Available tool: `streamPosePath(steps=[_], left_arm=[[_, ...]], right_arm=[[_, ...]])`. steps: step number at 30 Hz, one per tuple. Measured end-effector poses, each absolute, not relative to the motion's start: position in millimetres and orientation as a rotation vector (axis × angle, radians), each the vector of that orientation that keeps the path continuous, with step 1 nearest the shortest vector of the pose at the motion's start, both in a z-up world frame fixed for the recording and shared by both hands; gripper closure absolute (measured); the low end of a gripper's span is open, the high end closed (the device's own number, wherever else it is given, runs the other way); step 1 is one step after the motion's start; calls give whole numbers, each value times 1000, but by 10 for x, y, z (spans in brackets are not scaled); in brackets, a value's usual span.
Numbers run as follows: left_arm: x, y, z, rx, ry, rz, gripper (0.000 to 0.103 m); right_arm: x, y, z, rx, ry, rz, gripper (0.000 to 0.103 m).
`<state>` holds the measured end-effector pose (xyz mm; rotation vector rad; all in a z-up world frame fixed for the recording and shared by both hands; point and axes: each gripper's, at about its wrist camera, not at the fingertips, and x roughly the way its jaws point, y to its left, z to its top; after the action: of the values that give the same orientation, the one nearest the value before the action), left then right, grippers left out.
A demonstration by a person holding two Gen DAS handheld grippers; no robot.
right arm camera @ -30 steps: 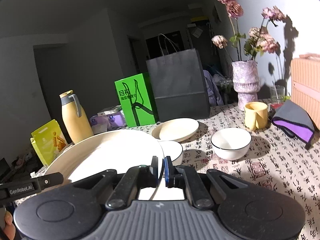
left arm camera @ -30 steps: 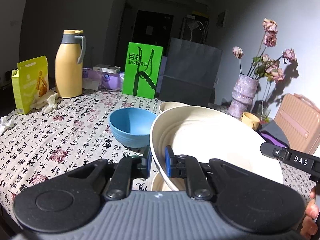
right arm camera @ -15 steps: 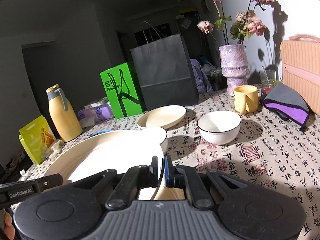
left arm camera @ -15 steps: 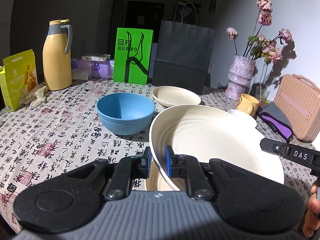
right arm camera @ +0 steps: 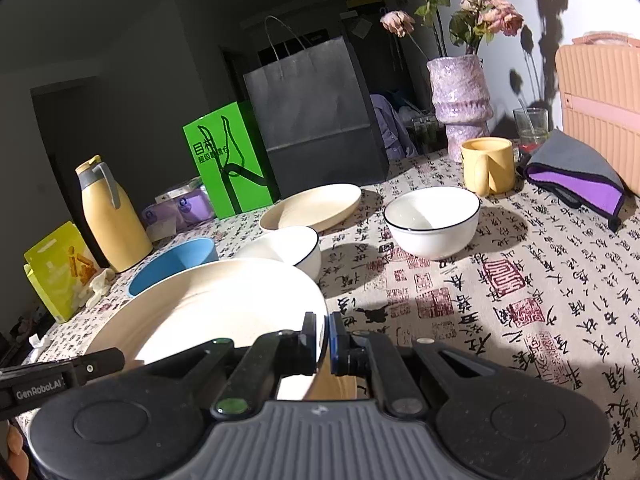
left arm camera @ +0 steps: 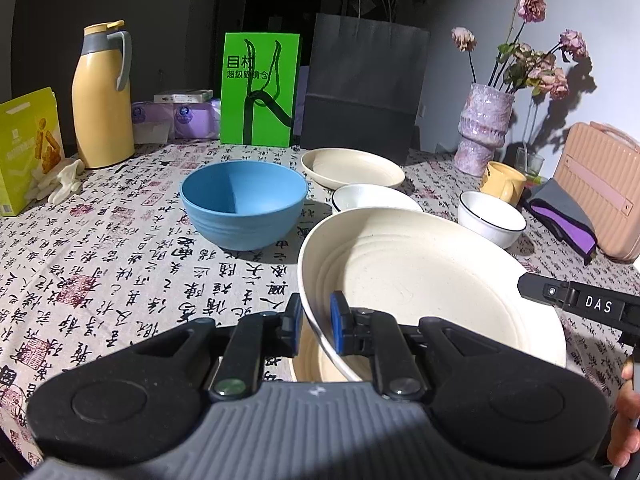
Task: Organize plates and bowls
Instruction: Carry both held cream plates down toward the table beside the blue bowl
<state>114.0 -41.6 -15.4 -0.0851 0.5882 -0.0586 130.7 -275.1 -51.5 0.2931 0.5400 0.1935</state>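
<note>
A large cream plate (left arm camera: 420,280) is held between both grippers, a little above another cream dish (left arm camera: 312,360) on the table. My left gripper (left arm camera: 315,324) is shut on its left rim. My right gripper (right arm camera: 326,338) is shut on its right rim; the plate also shows in the right wrist view (right arm camera: 208,312). Beyond it stand a blue bowl (left arm camera: 244,204), a cream shallow plate (left arm camera: 352,168) and two white bowls with dark rims (left arm camera: 374,198) (left arm camera: 491,218). The right view shows the same blue bowl (right arm camera: 172,264), cream plate (right arm camera: 316,210) and white bowls (right arm camera: 288,248) (right arm camera: 434,222).
A patterned tablecloth (left arm camera: 100,264) covers the table. At the back stand a yellow thermos (left arm camera: 104,96), green bag (left arm camera: 260,88), dark paper bag (left arm camera: 360,88) and flower vase (left arm camera: 482,128). A yellow mug (left arm camera: 502,182), purple cloth (left arm camera: 564,220) and pink case (left arm camera: 600,188) lie right; a snack box (left arm camera: 28,152) left.
Both grippers have come lower and closer to the table with the large plate still held. More of the bowls behind it now shows.
</note>
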Motion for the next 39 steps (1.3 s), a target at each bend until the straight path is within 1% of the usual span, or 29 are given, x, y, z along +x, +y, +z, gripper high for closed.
streamPosePath(steps=[22,39], left_arm=[[1269,-399,-435,-67,642,-67,88],[1252,-440,-546,-44,657,-78,87]], right_arm=[[1447,-2729,-819,292,579,190,97],[1397,-2691,-874,238,573,165,97]])
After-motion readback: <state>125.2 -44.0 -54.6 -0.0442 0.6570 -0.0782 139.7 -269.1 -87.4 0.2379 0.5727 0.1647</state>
